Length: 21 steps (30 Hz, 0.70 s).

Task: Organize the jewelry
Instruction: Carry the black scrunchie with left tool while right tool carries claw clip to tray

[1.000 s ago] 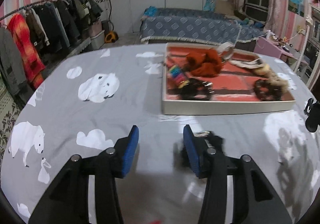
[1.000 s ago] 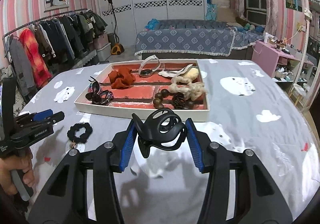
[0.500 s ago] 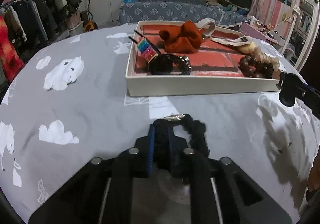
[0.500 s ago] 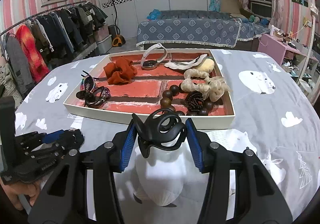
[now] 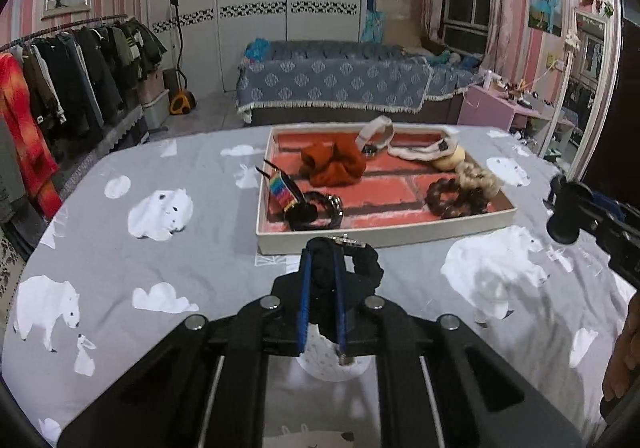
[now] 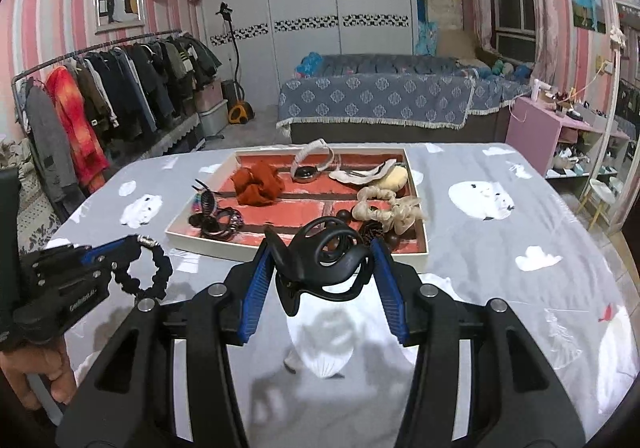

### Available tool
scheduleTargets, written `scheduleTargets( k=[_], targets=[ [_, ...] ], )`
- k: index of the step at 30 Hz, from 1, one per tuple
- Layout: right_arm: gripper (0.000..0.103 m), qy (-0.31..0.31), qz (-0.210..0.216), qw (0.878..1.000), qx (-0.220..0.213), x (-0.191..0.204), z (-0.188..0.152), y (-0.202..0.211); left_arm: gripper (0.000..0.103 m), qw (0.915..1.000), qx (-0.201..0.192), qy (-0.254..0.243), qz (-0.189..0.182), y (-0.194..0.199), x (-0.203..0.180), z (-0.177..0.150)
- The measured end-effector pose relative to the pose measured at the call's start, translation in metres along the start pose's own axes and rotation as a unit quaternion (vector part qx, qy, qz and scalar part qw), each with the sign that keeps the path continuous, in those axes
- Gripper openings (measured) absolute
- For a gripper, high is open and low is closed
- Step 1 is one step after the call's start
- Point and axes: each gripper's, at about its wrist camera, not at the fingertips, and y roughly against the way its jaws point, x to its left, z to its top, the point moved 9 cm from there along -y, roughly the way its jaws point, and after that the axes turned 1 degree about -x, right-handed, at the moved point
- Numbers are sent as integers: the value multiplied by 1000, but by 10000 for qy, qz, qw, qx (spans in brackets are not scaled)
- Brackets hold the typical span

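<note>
A black scrunchie (image 5: 362, 262) is pinched by the left gripper (image 5: 320, 288) and a black claw clip (image 6: 324, 264) by the right gripper (image 6: 320, 276), just before the tray (image 6: 224, 246), where both likely need placing next.

- Black scrunchie (image 5: 362, 262): the part between the left hand-held gripper (image 5: 321, 272) fingers is hidden in the left wrist view.
- Wooden beads (image 6: 390, 239): partly hidden behind the black hair claw (image 6: 324, 262).
- Right hand-held gripper (image 5: 592, 216): cut off by the frame's right edge.
- Dressing-table items (image 6: 568, 104): too small to identify.
</note>
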Motion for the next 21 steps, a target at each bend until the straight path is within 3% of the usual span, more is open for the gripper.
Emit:
scheduleTargets(
  k=[9,18,21],
  targets=[
    [50,-27,-78,9998,-205,-6,12,22,10,9996,-255,-104,-43,6,-12,29],
    [50,31,-56,9997,-231,-12,43,-20,10,9991,-399,-57,-151,-36,-15,75],
    [50,25,-58,9998,-204,-17,54,-46,10,9986,-340,-24,-403,-65,-19,88]
  ],
)
